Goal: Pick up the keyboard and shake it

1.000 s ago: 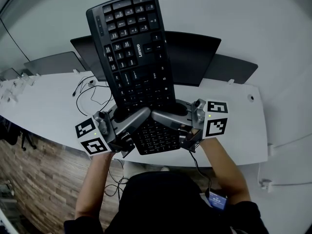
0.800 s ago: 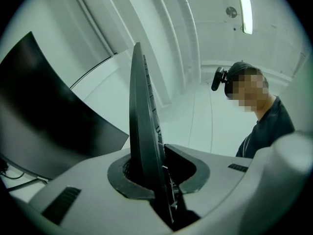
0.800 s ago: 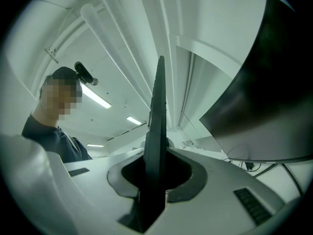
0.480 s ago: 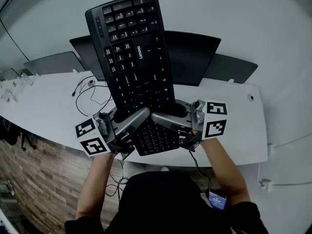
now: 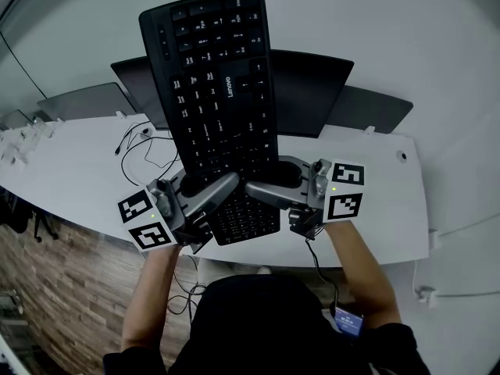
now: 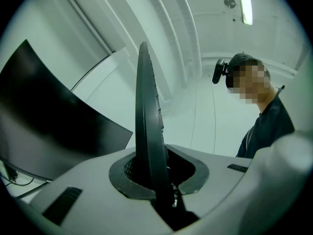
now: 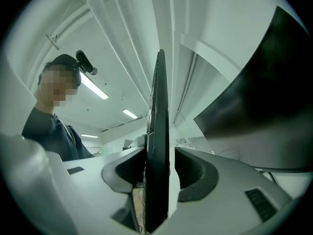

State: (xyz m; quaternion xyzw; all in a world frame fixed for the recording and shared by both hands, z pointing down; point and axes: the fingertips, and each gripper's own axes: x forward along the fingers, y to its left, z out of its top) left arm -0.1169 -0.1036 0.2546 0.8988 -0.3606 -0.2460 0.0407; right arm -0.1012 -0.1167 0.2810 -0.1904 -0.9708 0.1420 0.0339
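The middle of the monitor (image 5: pixel 308 92) is hidden behind the keyboard (image 5: pixel 223 100). Most key legends are too small to be read.

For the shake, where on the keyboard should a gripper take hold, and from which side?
Probably its long edges near the end closest to the person, coming in from the sides. The keyboard is thin and flat, so jaws span its thickness there, as the left gripper does.

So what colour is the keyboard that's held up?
The keyboard is black with white lettering; the head view shows it best.
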